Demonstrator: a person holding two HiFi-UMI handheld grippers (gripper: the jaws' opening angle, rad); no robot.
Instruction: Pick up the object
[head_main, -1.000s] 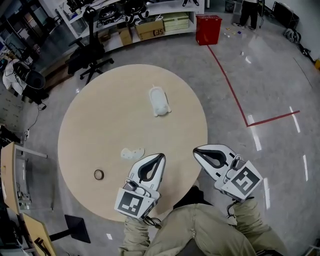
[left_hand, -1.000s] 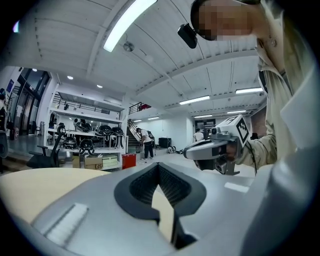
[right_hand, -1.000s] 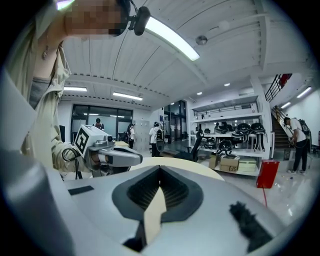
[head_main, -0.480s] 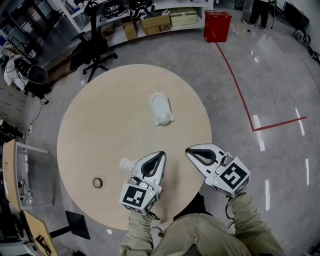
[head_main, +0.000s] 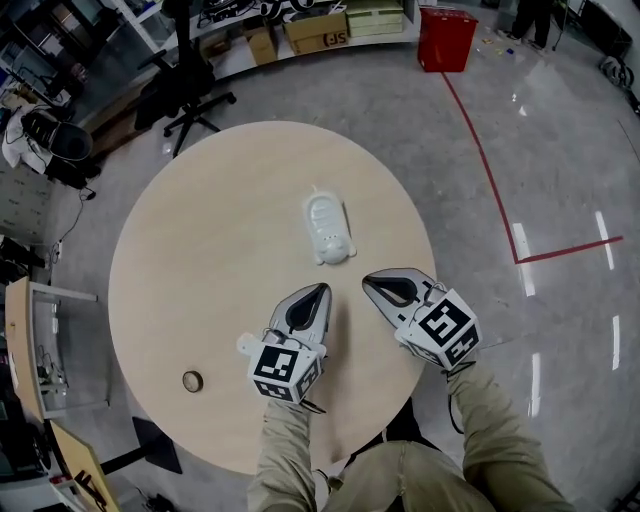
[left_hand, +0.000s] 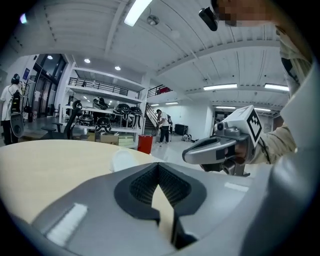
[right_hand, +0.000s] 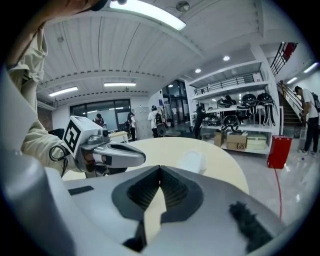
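Note:
A white, oblong plastic object (head_main: 328, 228) lies flat near the middle of the round beige table (head_main: 190, 250). It shows as a pale lump (left_hand: 123, 160) in the left gripper view and again as a pale lump (right_hand: 191, 161) in the right gripper view. My left gripper (head_main: 318, 290) hovers over the table's near side, shut and empty, its tip a short way short of the object. My right gripper (head_main: 368, 281) is beside it to the right, also shut with nothing held, tip just below the object's near end. Each gripper sees the other: right gripper (left_hand: 215, 147), left gripper (right_hand: 107, 152).
A small flat white piece (head_main: 247, 344) peeks out left of my left gripper. A brown tape ring (head_main: 192, 380) lies near the table's front left edge. An office chair (head_main: 185, 80), shelves with boxes and a red bin (head_main: 447, 38) stand beyond the table. A red floor line (head_main: 490, 170) runs at right.
Both grippers have moved forward over the table toward the white object, the right one from off the table's edge. The small white piece is now mostly hidden behind the left gripper.

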